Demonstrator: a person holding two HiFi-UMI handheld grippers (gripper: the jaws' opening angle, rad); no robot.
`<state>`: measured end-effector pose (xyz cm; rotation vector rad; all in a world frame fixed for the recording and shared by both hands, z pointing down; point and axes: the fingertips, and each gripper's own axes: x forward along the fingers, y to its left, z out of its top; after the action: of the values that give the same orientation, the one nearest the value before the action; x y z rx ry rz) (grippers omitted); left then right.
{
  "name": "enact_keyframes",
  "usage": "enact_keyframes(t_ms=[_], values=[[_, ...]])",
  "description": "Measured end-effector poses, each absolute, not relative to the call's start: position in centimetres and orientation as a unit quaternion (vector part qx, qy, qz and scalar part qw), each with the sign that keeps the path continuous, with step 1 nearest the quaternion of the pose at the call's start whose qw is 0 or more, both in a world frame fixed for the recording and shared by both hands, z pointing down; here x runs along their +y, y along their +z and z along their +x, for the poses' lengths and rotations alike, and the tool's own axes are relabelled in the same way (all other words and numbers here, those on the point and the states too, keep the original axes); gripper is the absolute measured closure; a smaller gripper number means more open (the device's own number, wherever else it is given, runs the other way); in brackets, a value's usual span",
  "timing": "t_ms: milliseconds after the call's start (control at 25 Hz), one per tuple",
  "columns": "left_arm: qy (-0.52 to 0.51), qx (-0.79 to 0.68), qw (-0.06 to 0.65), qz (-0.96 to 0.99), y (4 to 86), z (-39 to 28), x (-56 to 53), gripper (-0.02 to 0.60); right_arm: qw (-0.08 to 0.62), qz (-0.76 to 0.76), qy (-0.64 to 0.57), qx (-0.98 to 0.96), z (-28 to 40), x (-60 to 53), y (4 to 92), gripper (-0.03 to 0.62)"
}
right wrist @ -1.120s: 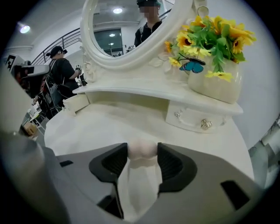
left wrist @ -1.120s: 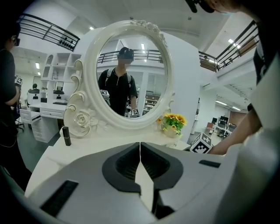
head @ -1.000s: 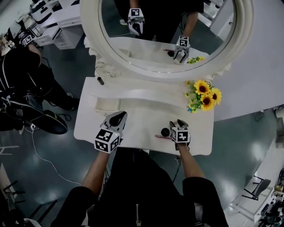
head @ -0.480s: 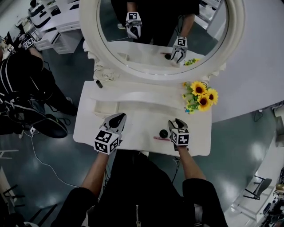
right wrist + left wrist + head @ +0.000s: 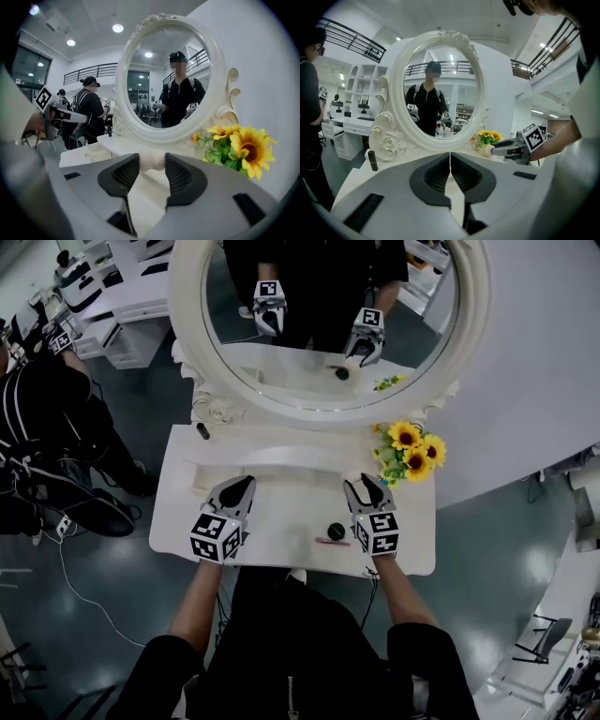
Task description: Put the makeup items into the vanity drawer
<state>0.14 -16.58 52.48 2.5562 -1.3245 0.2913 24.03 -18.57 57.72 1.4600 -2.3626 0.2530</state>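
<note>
Makeup pot (image 5: 335, 532) and pink stick (image 5: 330, 542) lie near the front edge of the vanity (image 5: 291, 504), between the two grippers. A black lipstick (image 5: 200, 431) stands well apart at the back left, by the mirror (image 5: 328, 324) frame. None of the three is in the drawer (image 5: 199, 474), which is read as the open recess at the vanity's left. Right gripper (image 5: 366, 486) is held above the top, just beside the sunflowers (image 5: 411, 448). Its jaws have just been closing, and in the right gripper view a pale item (image 5: 151, 162) is seen spanning the gap, touched by both pads. This is judged a grip on something soft, perhaps a puff or sponge; its kind cannot be told. Left gripper (image 5: 239, 487) overlaps the drawer's right end in the head view, jaws pressed together, nothing between them. Step in hand is judged to be the carry to the drawer. The squeeze is best left unchanged, since a soft piece could be deformed or popped out by more. The path is to be taken leftward and high enough that pot and stick are not swept off the edge, with the swing begun away from the sunflowers. The left gripper is best drawn aside first, as the drawer mouth is partly covered by it. The item is to be lowered inside the walls before the jaws are parted, not dropped from height.
</note>
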Motion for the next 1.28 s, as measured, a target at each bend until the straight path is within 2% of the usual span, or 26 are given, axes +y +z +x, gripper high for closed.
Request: enact_keyframes(t_ms=[360,760,1040,1280], values=[[0.087,-0.498,0.127,0.853,52.4,-4.6,-16.6,0.560,0.188,0.459,0.070,-0.865,17.7,-20.7,57.0,0.419],[0.078,-0.579,0.154,0.797,53.8,-14.8,-15.6,0.560,0.195,0.338,0.061,-0.919,2.2,-22.4,57.5,0.420],[0.079,-0.605,0.170,0.774,54.3,-19.8,-16.2,0.560,0.248,0.254,0.074,-0.932,-6.7,-21.0,62.0,0.418],[0.082,-0.604,0.183,0.771,55.2,-21.6,-17.6,0.560,0.292,0.232,0.124,-0.919,-9.9,-20.3,66.6,0.407]])
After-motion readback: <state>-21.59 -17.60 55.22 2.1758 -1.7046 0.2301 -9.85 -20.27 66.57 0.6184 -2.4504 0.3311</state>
